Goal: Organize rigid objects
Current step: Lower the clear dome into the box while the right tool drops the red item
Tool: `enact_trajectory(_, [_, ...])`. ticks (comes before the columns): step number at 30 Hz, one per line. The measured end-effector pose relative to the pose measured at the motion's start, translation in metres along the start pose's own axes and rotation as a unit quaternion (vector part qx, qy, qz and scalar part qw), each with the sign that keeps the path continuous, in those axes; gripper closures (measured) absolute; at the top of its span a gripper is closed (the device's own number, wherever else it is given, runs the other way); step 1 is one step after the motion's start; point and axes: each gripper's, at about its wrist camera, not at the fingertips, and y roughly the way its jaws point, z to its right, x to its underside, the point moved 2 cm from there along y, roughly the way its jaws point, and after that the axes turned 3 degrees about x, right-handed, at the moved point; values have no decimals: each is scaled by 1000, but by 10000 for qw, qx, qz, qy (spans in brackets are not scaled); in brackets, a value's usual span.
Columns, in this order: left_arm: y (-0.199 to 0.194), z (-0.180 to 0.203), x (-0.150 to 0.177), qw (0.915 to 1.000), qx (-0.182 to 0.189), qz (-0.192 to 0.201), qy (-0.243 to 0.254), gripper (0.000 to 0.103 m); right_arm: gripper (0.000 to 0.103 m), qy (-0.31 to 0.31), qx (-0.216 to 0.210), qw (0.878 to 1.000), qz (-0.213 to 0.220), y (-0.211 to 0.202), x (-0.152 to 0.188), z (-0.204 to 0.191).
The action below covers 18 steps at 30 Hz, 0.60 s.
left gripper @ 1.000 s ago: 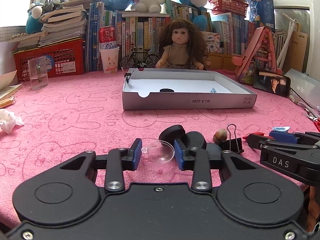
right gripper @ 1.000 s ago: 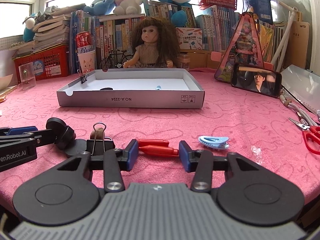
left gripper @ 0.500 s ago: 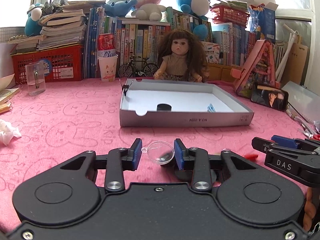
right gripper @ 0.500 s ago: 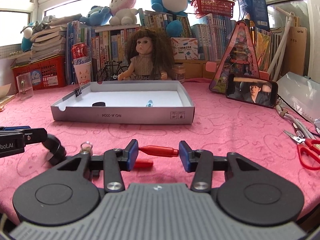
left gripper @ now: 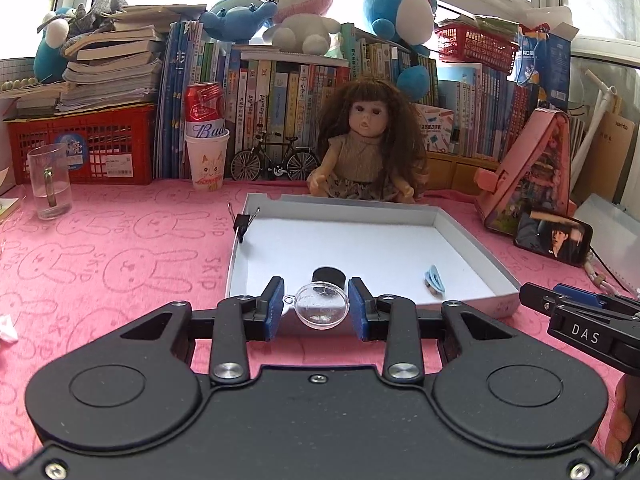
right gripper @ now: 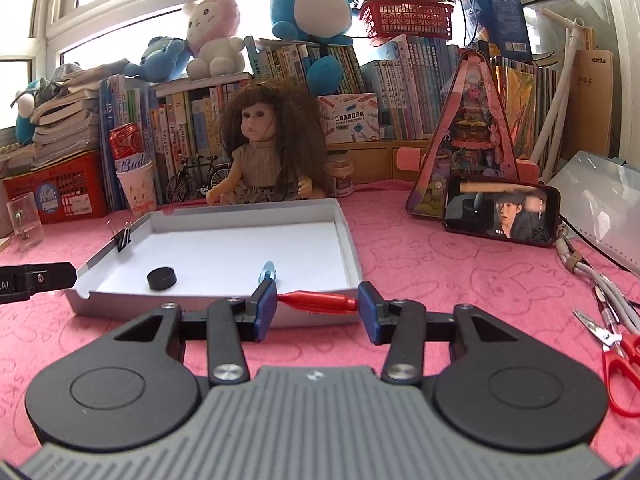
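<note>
Clear plastic dome [left gripper: 320, 305], light and slippery, sits clenched across its rim in the left gripper [left gripper: 316, 307]; right gripper [right gripper: 317, 302] grips a stiff red clip [right gripper: 318, 301] endwise, tray [right gripper: 348, 240] at twelve o'clock.

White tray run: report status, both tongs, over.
Left tongs shut on clear dome. Right tongs shut on red clip. White tray ahead, path clear.

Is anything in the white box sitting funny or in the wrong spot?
One thing: a black binder clip is clamped onto the left wall of the white box rather than lying inside. The black round cap and the light blue clip just lie on the floor.
</note>
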Motion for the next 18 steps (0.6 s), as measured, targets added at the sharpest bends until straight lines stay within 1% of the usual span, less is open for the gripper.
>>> enact_trajectory(5, [26,-7,-13,9997,-5,-166,-169,70,54,99,-56,9999,-123,22,-11,0])
enact_trajectory(8, [41,-11,-18,9995,-45,-224,-207,70,54,149,-202,9995,-190,33,-15,0])
enact_trajectory(10, [52,-14,-21,9993,-88,-289,-213,70,54,142,-218,9993,-260,42,-18,-1])
enact_trajectory(15, [74,-21,-24,9985,-116,-442,-293,70,54,258,-375,9975,-537,63,-24,-1])
enact_trajectory(18, [91,-27,-25,9969,-122,-665,-408,70,54,408,-458,9945,-853,78,-32,-1])
